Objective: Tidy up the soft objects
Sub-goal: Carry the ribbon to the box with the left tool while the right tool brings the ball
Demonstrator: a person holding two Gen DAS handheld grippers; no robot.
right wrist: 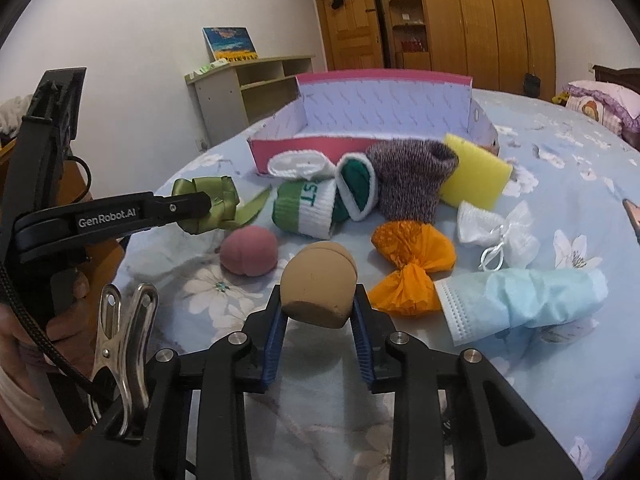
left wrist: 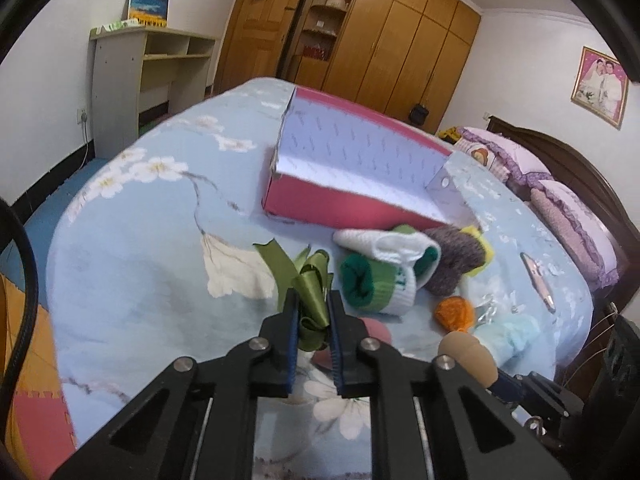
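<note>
The work surface was a bed (right wrist: 560, 360) under a pale blue floral cover, in a bedroom with a wooden wardrobe (left wrist: 400, 32) along the far wall and a low shelf unit (left wrist: 152, 68) beside it. The landmark was an open pink box (right wrist: 320, 148) with a white patterned lining, lying on the cover beyond the soft items, its near wall low. The left gripper (left wrist: 313, 320) was clamped on a green ribbon bow (left wrist: 310, 292), held up off the cover on the near left of the box, with bare cover between it and the box's left end. The right gripper (right wrist: 318, 312) was closed on a tan egg-shaped sponge (right wrist: 318, 286), raised over the cover well in front of the box. Directly before the box lay a white and green sock roll (right wrist: 320, 208), a grey knitted sock (right wrist: 412, 184) and a yellow sponge (right wrist: 476, 176), all crowded against its near wall. Nearer than these lay a pink sponge (right wrist: 248, 254), an orange crepe bow (right wrist: 412, 268), a white mesh pouch (right wrist: 500, 232) and a blue face mask (right wrist: 528, 300). The cover to the left of the box was open as far as the bed's rounded edge. A metal clip (right wrist: 120, 340) hung on the right gripper's frame. The box floor was only partly visible, and the left view was blurred around the box.
</note>
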